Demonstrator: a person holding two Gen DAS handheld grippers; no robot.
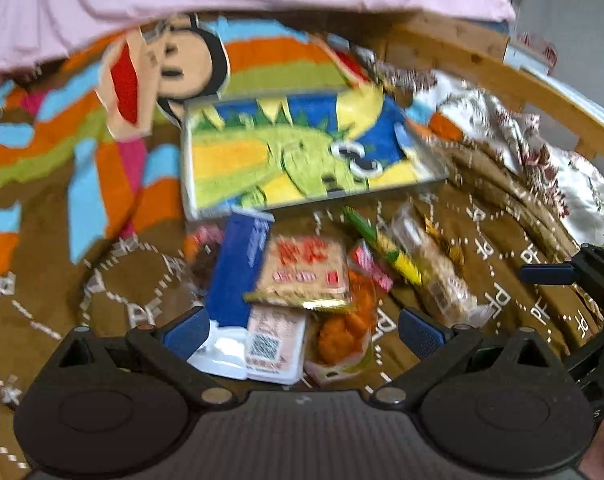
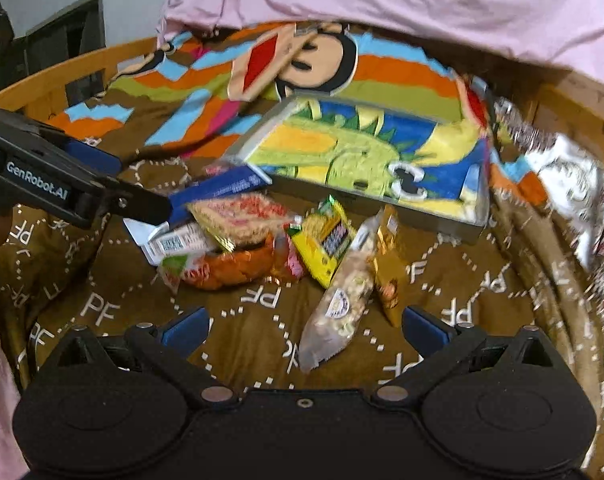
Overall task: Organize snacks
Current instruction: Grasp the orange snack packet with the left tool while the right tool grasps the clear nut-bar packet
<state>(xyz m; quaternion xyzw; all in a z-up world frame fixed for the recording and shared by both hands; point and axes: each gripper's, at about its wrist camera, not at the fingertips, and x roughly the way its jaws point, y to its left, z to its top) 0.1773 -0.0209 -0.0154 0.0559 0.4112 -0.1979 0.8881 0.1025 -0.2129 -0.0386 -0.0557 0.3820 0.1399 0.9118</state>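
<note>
A pile of snack packets (image 2: 261, 240) lies on the bed just in front of the dinosaur-print tray (image 2: 366, 156). Both the left gripper (image 1: 302, 330) and right gripper (image 2: 304, 326) hover spread wide, holding nothing. Sorting looks barely begun; next, a gripper likely needs to close on one packet.

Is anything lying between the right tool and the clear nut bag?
Nothing visible. The right tool is open with the clear nut bag directly ahead; the gold packet lies beside it.
</note>
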